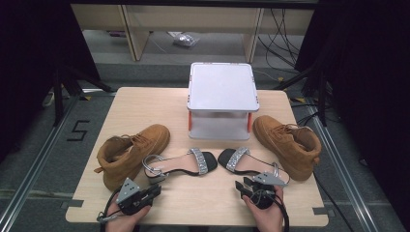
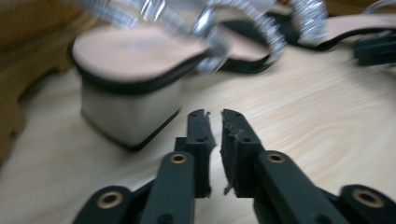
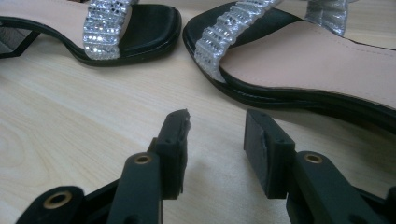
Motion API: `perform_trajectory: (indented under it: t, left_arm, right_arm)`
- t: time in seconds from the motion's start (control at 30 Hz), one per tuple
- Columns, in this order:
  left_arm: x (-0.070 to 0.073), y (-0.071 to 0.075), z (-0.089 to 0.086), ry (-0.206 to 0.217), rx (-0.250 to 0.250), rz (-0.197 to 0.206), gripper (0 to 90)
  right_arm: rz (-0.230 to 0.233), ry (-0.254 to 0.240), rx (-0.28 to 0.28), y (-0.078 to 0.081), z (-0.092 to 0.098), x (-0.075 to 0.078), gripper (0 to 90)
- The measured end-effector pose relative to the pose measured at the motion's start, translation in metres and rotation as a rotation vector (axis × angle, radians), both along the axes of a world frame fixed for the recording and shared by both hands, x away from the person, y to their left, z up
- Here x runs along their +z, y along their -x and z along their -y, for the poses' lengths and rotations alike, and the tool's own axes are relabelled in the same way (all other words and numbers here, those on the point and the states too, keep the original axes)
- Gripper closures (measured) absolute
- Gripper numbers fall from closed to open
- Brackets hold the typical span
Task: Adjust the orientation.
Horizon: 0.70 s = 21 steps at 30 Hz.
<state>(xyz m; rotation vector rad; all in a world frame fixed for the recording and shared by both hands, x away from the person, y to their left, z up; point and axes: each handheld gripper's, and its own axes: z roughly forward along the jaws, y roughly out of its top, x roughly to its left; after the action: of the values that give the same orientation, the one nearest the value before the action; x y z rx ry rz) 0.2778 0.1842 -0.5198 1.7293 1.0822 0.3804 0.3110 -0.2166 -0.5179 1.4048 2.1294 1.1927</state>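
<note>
With the right gripper (image 3: 215, 140) fingers parted and empty, slide them around the right sandal (image 3: 308, 60) sole edge just ahead; the left gripper (image 2: 214, 140) fingers sit nearly closed, empty, near the left sandal (image 2: 135, 70) heel.

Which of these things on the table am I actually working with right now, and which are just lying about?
In hand:
- left sandal, just ahead of the left gripper, whose jaws are nearly shut with nothing between them
- right sandal, just ahead of the right gripper, whose jaws are open and empty

Lying about:
- left tan boot
- right tan boot
- white lidded box
</note>
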Motion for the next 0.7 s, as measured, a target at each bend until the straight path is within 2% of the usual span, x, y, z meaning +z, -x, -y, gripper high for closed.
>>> perform_trajectory:
  t: [0.07, 0.1, 0.13, 0.17, 0.2, 0.23, 0.3, 0.4, 0.47, 0.5, 0.53, 0.57, 0.63, 0.7]
  left_arm:
    - [0.012, 0.002, 0.001, -0.005, -0.013, 0.019, 86.7]
    - [0.019, 0.001, 0.001, 0.01, -0.021, 0.043, 88.1]
    - [0.024, 0.001, 0.002, -0.002, -0.015, 0.04, 89.0]
    - [0.03, -0.003, 0.002, -0.002, -0.027, 0.057, 89.2]
    - [0.034, -0.006, 0.002, -0.016, -0.019, 0.067, 89.2]
    - [0.039, -0.012, 0.002, -0.034, -0.004, 0.082, 89.2]
    - [0.042, -0.015, 0.001, -0.032, 0.033, 0.073, 89.2]
    - [0.041, -0.009, -0.001, -0.022, 0.075, 0.078, 89.2]
    - [0.039, -0.004, -0.008, -0.048, 0.105, 0.086, 89.2]
    - [0.038, -0.002, -0.015, -0.057, 0.136, 0.085, 89.1]
    - [0.036, -0.002, -0.021, -0.051, 0.158, 0.082, 89.1]
    - [0.035, -0.003, -0.027, -0.063, 0.174, 0.078, 88.7]
    - [0.03, -0.008, -0.035, -0.101, 0.186, 0.054, 87.9]
    - [0.02, -0.014, -0.036, -0.115, 0.175, 0.044, 86.9]
  right_arm:
    - [0.01, -0.012, 0.015, 0.0, -0.002, -0.001, 62.1]
    - [0.005, 0.002, 0.019, 0.0, -0.003, 0.001, 65.4]
    - [0.003, 0.019, 0.034, 0.0, -0.005, 0.003, 69.4]
    - [-0.008, 0.003, 0.05, 0.0, -0.008, 0.004, 73.2]
    - [-0.003, 0.041, 0.069, -0.001, -0.011, 0.006, 78.5]
    - [-0.014, 0.036, 0.09, -0.001, -0.015, 0.008, 81.5]
    - [-0.03, 0.04, 0.119, -0.004, -0.023, 0.01, 85.2]
    - [-0.039, 0.065, 0.131, -0.005, -0.032, 0.014, 87.0]
    - [-0.042, 0.061, 0.14, -0.006, -0.036, 0.017, 87.1]
    - [-0.046, 0.056, 0.146, -0.006, -0.037, 0.018, 87.3]
    - [-0.038, 0.072, 0.131, -0.005, -0.039, 0.02, 87.5]
    - [-0.048, 0.074, 0.138, -0.004, -0.04, 0.021, 87.9]
    - [-0.064, 0.071, 0.137, -0.004, -0.045, 0.021, 88.3]
    - [-0.077, 0.067, 0.147, -0.004, -0.051, 0.02, 89.2]
